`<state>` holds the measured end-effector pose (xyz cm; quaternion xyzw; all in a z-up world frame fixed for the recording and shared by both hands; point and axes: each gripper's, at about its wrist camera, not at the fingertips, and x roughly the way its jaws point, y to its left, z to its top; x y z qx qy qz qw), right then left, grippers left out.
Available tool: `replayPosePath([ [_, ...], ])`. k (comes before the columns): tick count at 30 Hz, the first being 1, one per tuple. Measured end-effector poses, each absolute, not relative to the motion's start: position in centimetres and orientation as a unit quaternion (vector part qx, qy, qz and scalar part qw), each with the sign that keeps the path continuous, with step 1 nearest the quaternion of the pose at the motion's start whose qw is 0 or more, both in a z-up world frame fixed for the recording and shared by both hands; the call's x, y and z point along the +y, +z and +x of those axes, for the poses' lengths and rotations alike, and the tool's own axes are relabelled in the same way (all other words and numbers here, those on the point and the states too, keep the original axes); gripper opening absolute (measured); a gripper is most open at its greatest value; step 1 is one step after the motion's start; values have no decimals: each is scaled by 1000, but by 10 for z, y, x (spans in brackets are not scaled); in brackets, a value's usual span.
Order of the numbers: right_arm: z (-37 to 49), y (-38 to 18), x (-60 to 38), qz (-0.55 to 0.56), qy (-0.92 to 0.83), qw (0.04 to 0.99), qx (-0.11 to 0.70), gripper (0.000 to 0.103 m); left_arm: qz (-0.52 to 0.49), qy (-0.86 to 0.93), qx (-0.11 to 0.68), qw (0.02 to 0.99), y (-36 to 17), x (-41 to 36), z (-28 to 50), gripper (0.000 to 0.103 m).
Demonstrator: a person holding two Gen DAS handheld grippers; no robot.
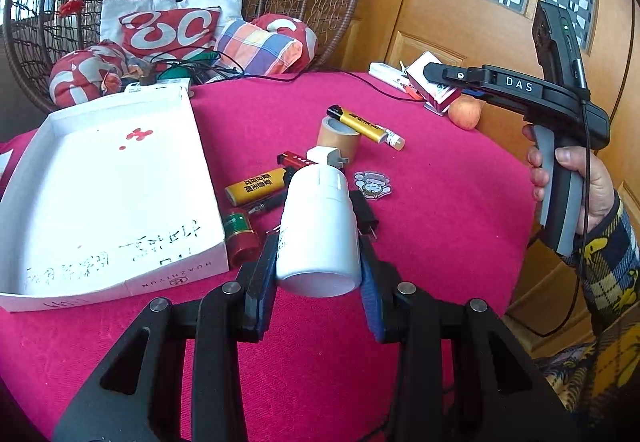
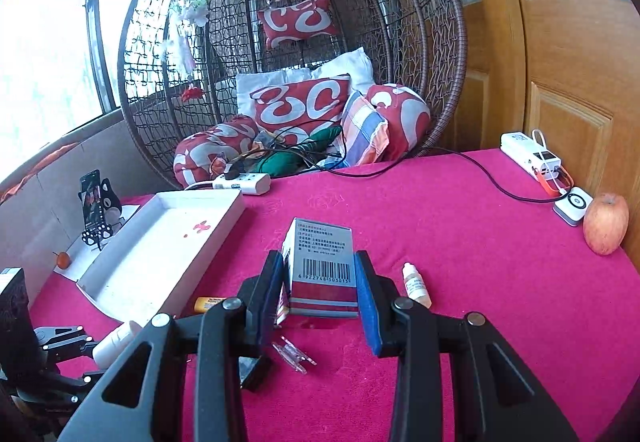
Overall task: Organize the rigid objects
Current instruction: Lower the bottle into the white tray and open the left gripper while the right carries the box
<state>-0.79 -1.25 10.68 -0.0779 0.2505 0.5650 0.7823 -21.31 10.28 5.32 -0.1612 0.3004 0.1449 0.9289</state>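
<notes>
Pink cloth covers our round table, with a wicker hanging chair full of red cushions behind it and a wooden door off to one side. We take the white cardboard tray as our landmark: it sits on the cloth with nothing in it yet, only a few red marks on its floor, so we judge the sorting has barely begun.

Our left gripper is clamped around a white plastic bottle, held above the cloth just beside the tray's near corner. Our right gripper is closed on a small grey and red carton with a barcode, well apart from the tray on its far side from the window.

Left to move, as far as we can see, is nearly everything. Just beside the tray's long edge lie a yellow lighter, a green and red battery and a red lighter. Further out from the tray are a roll of brown tape, a yellow and black lighter resting across it, a white plug adapter, a cartoon sticker and a small dropper bottle.

Both held items look ready to go into the tray next.
</notes>
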Motion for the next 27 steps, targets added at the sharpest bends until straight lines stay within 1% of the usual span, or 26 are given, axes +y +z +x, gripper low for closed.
replayPosePath([
  [11,-28,111,3,-91,593,762,244,36,-169,170,273,932,65,114,-231,36],
  [27,-67,128,43,-119,634,730,225,36,-182,240,233,925,87,160,-273,36],
])
